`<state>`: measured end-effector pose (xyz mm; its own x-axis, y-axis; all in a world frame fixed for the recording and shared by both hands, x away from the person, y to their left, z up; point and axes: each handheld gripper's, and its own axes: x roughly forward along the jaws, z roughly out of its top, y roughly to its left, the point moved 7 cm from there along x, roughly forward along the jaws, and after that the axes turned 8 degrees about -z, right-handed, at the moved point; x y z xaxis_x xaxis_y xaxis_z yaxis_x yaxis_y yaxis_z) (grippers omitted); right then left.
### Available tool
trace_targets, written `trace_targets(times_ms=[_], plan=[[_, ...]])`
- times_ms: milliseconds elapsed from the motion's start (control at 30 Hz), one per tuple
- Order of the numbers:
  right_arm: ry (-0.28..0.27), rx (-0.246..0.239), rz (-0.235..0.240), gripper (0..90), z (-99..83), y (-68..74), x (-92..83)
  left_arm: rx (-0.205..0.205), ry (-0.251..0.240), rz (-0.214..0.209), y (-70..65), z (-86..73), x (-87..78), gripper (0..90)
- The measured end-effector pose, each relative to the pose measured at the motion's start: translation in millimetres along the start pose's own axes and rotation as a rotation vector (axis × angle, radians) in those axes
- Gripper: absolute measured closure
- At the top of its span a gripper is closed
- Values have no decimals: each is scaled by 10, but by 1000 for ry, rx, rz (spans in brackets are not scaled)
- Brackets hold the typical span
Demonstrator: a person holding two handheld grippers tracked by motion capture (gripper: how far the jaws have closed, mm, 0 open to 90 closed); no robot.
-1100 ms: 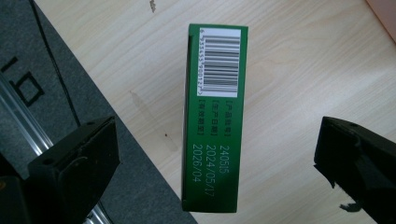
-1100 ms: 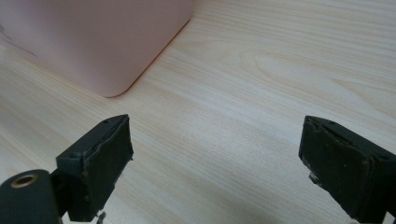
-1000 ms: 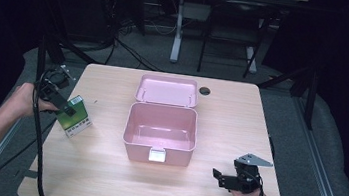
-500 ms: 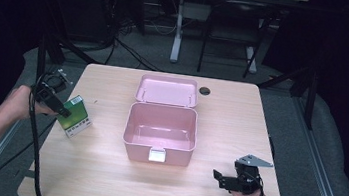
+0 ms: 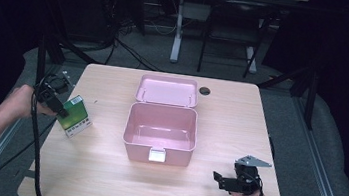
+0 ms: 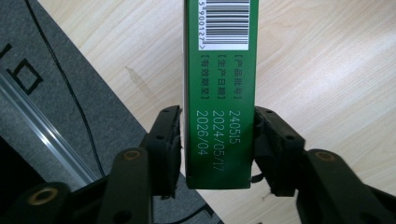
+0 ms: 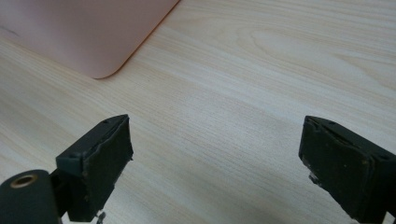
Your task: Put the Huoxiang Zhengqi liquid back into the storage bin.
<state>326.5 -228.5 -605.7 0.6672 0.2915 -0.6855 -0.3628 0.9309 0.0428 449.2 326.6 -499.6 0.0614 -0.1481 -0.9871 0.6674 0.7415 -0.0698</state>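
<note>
Both pads of the left gripper (image 6: 217, 144), just closing, pressed the green carton (image 6: 219, 93); a lift toward the pink box (image 5: 160, 134) needed a square, firm hold, while the right gripper (image 7: 215, 168) stood apart.

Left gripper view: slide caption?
Left hand-held gripper closing its jaws on the green box at the table edge.

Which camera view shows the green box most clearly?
The left gripper view: the green box fills its middle, barcode and dates readable, between the left tool jaws. In the high view it is a small green shape at the table's left edge.
</note>
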Motion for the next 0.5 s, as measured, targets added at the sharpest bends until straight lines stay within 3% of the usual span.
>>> trace_targets(times_ms=[500], plan=[[-5,-4,-6,89,-19,-19,-5,35,13,9,-36,29,-5,633]])
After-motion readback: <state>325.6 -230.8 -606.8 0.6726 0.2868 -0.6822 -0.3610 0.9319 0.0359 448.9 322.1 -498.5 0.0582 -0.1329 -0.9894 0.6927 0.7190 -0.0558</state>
